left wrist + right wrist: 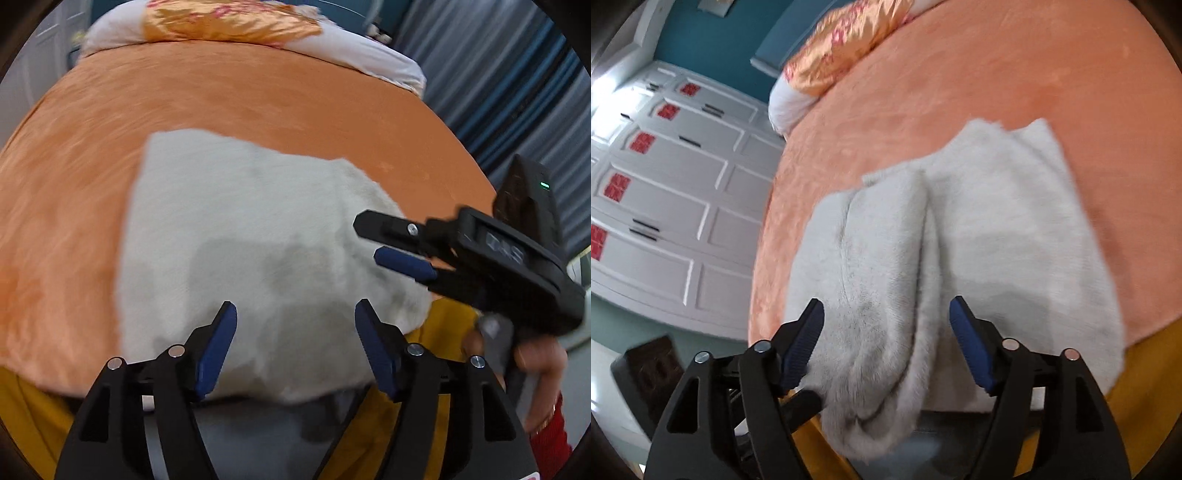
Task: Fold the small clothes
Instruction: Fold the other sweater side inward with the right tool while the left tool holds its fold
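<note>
A fluffy white garment [240, 236] lies on the orange bed cover [240, 96], its near end reaching the bed's front edge. My left gripper [295, 347] is open and empty, its jaws spread just above the garment's near edge. My right gripper [369, 240] shows at the right of the left wrist view, open, over the garment's right edge. In the right wrist view the garment [979, 229] lies in two long folds with a crease between them, and the right gripper [886, 339] is open around its near folded end, touching nothing that I can see.
A white and orange floral pillow [229, 22] lies at the bed's head. White wardrobe doors [672, 192] stand beside the bed. A yellow bed skirt [1145, 387] hangs below the front edge. Blue striped curtains [517, 92] hang at the right.
</note>
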{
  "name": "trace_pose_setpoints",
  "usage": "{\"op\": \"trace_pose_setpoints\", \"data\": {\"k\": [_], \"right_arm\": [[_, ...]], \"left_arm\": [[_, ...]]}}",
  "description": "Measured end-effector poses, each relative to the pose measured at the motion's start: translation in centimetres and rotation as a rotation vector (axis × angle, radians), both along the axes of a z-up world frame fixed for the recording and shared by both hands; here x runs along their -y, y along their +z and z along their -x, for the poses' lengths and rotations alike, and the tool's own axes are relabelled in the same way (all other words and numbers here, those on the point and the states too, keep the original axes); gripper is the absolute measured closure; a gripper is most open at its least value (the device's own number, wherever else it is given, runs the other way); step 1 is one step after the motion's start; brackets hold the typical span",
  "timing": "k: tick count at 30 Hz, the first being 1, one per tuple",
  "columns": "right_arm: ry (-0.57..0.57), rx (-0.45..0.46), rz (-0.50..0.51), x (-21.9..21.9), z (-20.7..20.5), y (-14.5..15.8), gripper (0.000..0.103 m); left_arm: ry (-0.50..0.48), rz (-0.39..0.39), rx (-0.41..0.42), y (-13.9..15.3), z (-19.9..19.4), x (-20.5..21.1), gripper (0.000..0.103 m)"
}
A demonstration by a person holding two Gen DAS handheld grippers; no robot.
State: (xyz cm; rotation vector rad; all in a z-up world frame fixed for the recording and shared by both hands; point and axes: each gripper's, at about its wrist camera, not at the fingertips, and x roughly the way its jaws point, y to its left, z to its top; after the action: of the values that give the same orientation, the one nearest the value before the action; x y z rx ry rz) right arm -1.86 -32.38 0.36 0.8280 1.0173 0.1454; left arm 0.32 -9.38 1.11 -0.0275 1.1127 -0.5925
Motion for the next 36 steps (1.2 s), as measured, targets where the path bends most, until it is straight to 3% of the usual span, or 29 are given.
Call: {"op": "trace_pose_setpoints", "data": {"k": [6,7,9,14,16,19,22,24,27,31,33,36], "right_arm": [[0.028,-0.105,0.018,-2.7,-1.7,-2.5,0.033],[0.038,-0.102,0.026,-3.1,-1.9,-2.5,0.042],[0.088,-0.088,0.076,-4.1,-2.6,-1.6,0.089],[0.086,0.174,0.087,-2.1,-2.6,5.5,0.09],[0.043,0.213,0.12,-0.4,-2.1,7.0,0.09],[-0.032,0.156,0.144,3.7,-0.9,5.3,0.09],[-0.05,-0.057,0.129,7.1,-0.5,-1.9,0.089],[-0.046,-0.087,0.121,7.4,-0.1,-4.1,0.087],[-0.072,-0.039,0.102,7.4,0.5,-2.8,0.083],[-0.085,-0.003,0.164,7.1,2.4,-0.1,0.081],[-0.096,0.026,0.188,7.3,4.1,1.3,0.074],[-0.101,0.042,0.169,7.8,6.8,2.1,0.074]], "left_arm": [[0.15,-0.043,-0.059,-1.5,-0.7,-5.1,0.039],[0.175,-0.039,-0.071,-1.6,-0.8,-5.8,0.039],[0.212,-0.016,-0.084,-1.6,-1.0,-6.7,0.039],[0.207,-0.008,-0.019,0.3,-1.2,-6.1,0.039],[0.191,-0.001,-0.005,0.7,-1.1,-5.5,0.039],[0.162,0.002,0.0,0.6,-1.1,-4.2,0.039],[0.124,-0.002,-0.003,0.1,-1.1,-2.4,0.039],[0.095,-0.027,-0.002,-0.6,-1.3,-1.2,0.039],[0.076,-0.074,0.001,-1.5,-1.5,0.2,0.039],[0.079,-0.085,-0.014,-2.2,-1.5,0.5,0.039],[0.076,-0.101,-0.011,-2.4,-1.5,0.6,0.039],[0.078,-0.118,-0.013,-3.1,-1.3,0.7,0.039]]}}
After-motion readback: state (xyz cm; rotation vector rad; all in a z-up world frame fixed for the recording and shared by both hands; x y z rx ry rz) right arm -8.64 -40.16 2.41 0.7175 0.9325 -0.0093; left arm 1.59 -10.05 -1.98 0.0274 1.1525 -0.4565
